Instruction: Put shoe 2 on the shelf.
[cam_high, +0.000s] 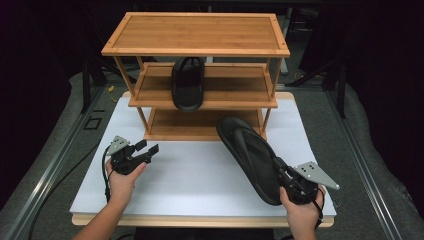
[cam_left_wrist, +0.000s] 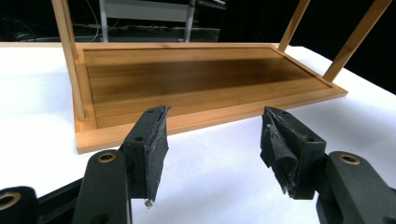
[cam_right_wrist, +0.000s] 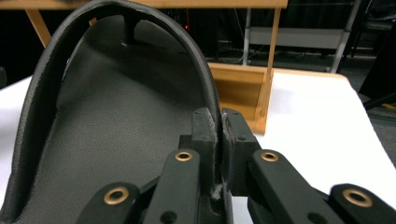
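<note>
A black flip-flop (cam_high: 250, 155) hangs tilted over the white table, its toe toward the wooden rack (cam_high: 200, 75). My right gripper (cam_high: 285, 172) is shut on its strap near the heel end; in the right gripper view the strap (cam_right_wrist: 187, 56) arches up from between the closed jaws (cam_right_wrist: 218, 140). A second black flip-flop (cam_high: 188, 82) lies on the rack's middle shelf. At the left my left gripper (cam_high: 145, 149) is open and holds nothing. Its pads (cam_left_wrist: 156, 149) point at the rack's bare bottom shelf (cam_left_wrist: 196, 74).
The rack has three shelves and thin posts (cam_left_wrist: 70, 56); it stands at the back of the white board (cam_high: 200, 175). Dark floor and metal rails (cam_high: 50, 170) surround the table.
</note>
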